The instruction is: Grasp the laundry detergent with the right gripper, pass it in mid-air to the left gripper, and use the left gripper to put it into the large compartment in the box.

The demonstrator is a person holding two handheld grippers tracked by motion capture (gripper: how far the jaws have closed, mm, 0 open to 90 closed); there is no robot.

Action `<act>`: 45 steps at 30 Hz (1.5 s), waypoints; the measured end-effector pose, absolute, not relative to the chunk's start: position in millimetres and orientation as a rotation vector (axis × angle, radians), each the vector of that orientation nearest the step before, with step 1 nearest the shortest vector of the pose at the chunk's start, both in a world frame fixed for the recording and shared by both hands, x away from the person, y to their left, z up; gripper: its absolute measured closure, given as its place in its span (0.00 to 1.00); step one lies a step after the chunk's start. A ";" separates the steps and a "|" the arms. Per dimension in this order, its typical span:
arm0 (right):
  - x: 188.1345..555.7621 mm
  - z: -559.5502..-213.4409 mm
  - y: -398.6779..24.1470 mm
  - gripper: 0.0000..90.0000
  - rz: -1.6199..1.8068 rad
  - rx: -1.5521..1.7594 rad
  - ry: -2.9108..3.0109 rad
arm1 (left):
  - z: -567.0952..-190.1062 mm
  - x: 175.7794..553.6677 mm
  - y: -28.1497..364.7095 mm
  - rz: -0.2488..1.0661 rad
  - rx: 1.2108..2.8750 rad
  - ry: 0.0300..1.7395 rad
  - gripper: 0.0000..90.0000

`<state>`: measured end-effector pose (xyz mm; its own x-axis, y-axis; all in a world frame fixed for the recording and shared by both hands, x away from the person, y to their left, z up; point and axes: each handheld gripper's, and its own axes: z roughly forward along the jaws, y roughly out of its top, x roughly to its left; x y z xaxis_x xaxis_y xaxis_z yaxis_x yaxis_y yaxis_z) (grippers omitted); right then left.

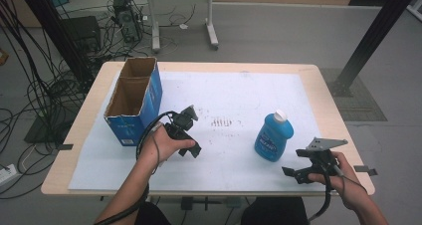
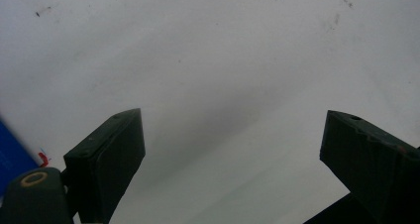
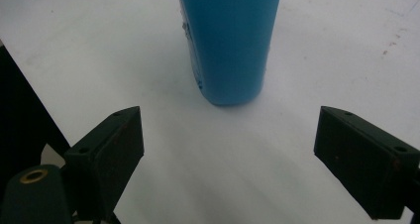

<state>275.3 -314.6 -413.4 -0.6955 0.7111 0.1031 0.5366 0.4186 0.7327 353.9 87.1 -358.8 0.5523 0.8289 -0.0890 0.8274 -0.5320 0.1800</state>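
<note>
A blue bottle with a white cap stands upright on the white sheet, right of centre. In the right gripper view the blue bottle rises a short way ahead of the jaws, which stand wide apart with nothing between them. My right gripper is low near the front edge, just right of the bottle and apart from it. My left gripper rests near the sheet left of centre; its jaws spread wide over bare white sheet, empty.
An open blue cardboard box with two compartments stands at the sheet's left, just behind the left hand. The wooden table edge runs along the right. Dark scuff marks lie mid-sheet. Cables and stands crowd the floor at the left.
</note>
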 end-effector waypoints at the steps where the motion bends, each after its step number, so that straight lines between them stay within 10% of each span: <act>1: 275.2 -414.0 -314.2 0.12 1.142 1.094 2.444 | -358.6 353.8 87.0 0.011 2.587 1.398 0.12; 45: 278.1 -442.1 -307.4 0.13 1.420 1.004 2.162 | -350.2 352.1 83.0 0.031 2.614 1.399 0.12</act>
<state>278.1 -307.4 -442.1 -0.6806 0.7285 0.0784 0.3614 0.2407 0.9008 352.1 83.0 -350.2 0.5580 0.8273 -0.0643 0.8236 -0.5427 0.1648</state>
